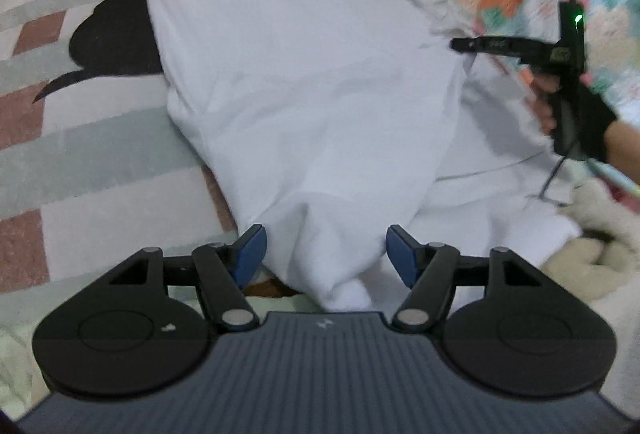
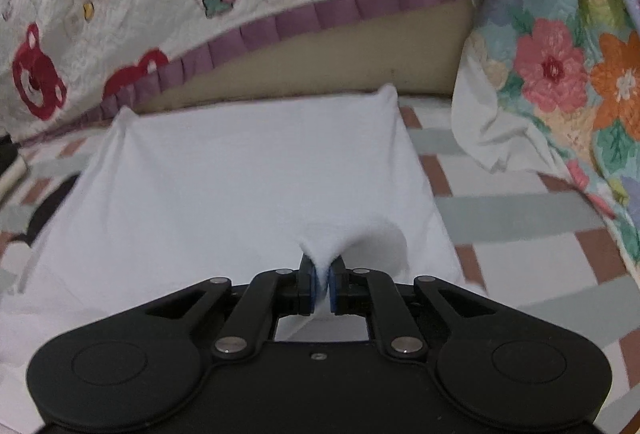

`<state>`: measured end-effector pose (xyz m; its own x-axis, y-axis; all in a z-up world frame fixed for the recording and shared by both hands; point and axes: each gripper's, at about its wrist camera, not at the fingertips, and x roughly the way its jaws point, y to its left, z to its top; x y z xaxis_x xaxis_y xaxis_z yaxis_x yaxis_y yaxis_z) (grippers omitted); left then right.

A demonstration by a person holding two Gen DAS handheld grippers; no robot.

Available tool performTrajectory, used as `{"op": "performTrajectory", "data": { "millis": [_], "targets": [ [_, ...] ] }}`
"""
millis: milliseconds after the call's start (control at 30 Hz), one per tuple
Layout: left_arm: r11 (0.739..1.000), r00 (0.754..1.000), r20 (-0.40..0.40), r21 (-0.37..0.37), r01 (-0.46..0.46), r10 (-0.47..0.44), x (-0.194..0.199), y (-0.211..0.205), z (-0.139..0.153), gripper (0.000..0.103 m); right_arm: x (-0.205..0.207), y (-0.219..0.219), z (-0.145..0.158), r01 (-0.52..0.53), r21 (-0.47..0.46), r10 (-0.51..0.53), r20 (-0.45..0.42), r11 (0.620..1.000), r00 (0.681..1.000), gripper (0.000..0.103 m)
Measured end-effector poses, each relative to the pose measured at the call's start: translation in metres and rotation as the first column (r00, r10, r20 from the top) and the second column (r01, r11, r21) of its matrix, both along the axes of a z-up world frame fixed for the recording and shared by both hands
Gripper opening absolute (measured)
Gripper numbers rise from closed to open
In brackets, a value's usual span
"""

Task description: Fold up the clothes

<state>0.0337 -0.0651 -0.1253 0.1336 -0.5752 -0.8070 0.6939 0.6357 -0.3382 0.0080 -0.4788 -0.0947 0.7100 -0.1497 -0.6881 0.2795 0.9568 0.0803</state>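
Observation:
A white garment (image 1: 304, 86) lies spread on a checked bed sheet (image 1: 100, 154). In the left wrist view my left gripper (image 1: 326, 254) is open, its blue pads on either side of a bunched corner of the cloth, not closed on it. The right gripper (image 1: 460, 45) shows at the right in that view, pinching the cloth's far edge and lifting it. In the right wrist view the right gripper (image 2: 322, 284) is shut on a fold of the white garment (image 2: 240, 174), which stretches away toward the bed's far side.
A quilt with red bears (image 2: 120, 14) and a purple frill lies along the far side. A floral quilt (image 2: 580, 74) lies at the right. A black print (image 1: 116, 38) marks the sheet at the garment's left. Cream fluffy fabric (image 1: 600, 234) lies at the right.

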Motion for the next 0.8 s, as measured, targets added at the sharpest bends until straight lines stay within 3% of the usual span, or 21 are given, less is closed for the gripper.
{"op": "performTrajectory", "data": {
  "millis": [133,300,400,467,533,600,667,800],
  "targets": [
    [0.983,0.992,0.065,0.139,-0.118,0.11,0.002,0.006,-0.009,0.066,-0.004,-0.007,-0.012,0.052,0.054,-0.05,-0.037,0.997,0.998,0.011],
    [0.987,0.989,0.082,0.09,-0.132,0.125,-0.008,0.021,0.01,0.066,-0.008,-0.019,-0.018,0.099,0.048,-0.094,-0.089,0.994,0.992,0.013],
    [0.996,0.996,-0.004,0.019,-0.086,0.086,-0.01,0.016,0.006,0.067,-0.011,-0.025,-0.014,0.105,0.01,-0.103,-0.108,0.994,0.989,0.016],
    [0.998,0.997,-0.049,-0.015,-0.065,0.064,-0.011,0.01,0.003,0.067,-0.013,-0.034,-0.01,0.121,0.037,-0.117,-0.103,0.992,0.988,0.021],
    [0.999,0.999,-0.019,0.01,-0.039,0.04,-0.016,0.004,0.001,0.063,-0.016,-0.042,-0.007,0.13,0.098,-0.122,-0.089,0.987,0.989,0.023],
    [0.997,0.997,0.077,0.076,-0.003,-0.003,-0.026,-0.003,0.0,0.048,-0.016,-0.047,-0.008,0.129,0.166,-0.117,-0.077,0.978,0.99,0.031],
    [0.99,0.987,0.155,0.137,0.016,-0.038,-0.033,-0.008,0.0,0.047,-0.012,-0.047,-0.012,0.124,0.205,-0.108,-0.085,0.971,0.991,0.044],
    [0.994,0.995,0.1,0.108,-0.012,0.001,-0.025,-0.002,-0.004,0.047,0.004,-0.04,-0.024,0.108,0.169,-0.083,-0.145,0.98,0.986,0.045]
  ]
}}
